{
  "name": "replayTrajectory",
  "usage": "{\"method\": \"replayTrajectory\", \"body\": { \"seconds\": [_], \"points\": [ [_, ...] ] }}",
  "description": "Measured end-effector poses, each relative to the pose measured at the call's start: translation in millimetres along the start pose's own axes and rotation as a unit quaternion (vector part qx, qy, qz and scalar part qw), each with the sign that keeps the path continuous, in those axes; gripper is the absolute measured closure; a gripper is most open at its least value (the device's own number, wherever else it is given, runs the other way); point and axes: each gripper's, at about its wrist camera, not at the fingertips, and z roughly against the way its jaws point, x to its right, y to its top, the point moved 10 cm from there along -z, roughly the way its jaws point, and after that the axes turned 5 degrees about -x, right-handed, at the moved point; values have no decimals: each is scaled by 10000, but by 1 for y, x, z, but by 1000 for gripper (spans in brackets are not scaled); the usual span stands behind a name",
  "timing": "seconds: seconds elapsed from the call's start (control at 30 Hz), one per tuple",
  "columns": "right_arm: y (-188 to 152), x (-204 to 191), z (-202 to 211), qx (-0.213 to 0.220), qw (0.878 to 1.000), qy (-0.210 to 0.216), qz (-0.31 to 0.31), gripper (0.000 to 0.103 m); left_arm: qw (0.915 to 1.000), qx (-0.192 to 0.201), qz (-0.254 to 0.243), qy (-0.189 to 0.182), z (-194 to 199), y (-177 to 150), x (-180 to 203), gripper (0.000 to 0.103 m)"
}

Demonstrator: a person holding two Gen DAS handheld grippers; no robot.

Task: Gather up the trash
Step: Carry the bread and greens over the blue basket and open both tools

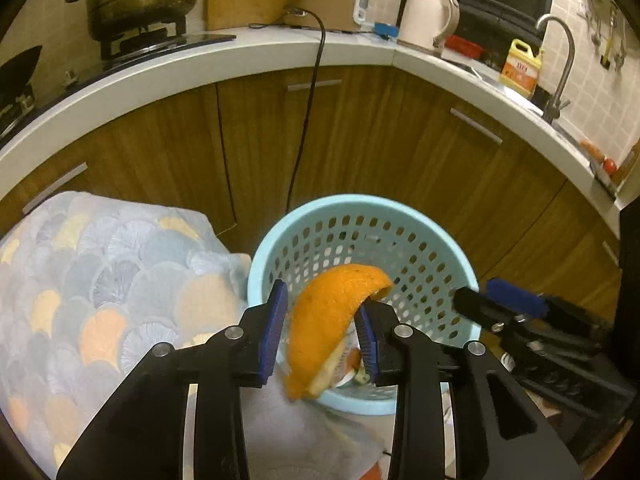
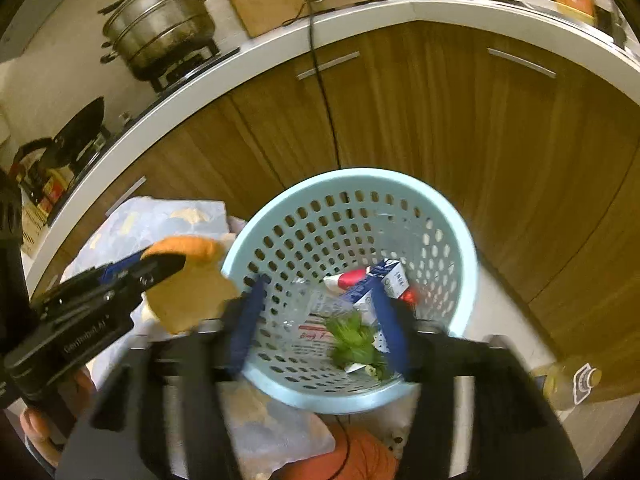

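An orange peel is seen between the left tool's parted pads above the blue basket; the right tool is held wide, empty, over it.

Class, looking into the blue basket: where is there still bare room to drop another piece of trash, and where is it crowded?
The blue basket has a bare perforated wall on its left and far sides. Its lower right is crowded: carton, red-and-white tube, clear wrapper, green scrap. At the left rim, the left tool with orange peel crowds the entry.

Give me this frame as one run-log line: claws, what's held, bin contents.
left claw: open, orange peel between pads over blue basket | right claw: open, empty, above basket | basket: carton, greens
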Motion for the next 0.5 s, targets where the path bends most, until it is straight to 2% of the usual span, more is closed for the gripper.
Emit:
{"method": "replayTrajectory", "body": {
  "seconds": [0.1,0.23,0.33,0.43,0.5],
  "points": [
    [-2,0,4,27,10000,43,51,47,9999,-30,30,-103,0,-4,0,71],
    [0,-8,15,149,9997,182,89,47,9993,-30,3,-370,2,-6,5,58],
    [-1,-11,21,208,9995,223,101,47,9992,-68,16,-406,-2,-6,8,58],
    [0,-11,25,243,9995,191,94,47,9977,-357,42,-570,-14,-14,11,55],
    [-2,-8,26,243,9995,176,56,47,9971,-637,-26,-414,-25,-24,10,55]
  ]
}}
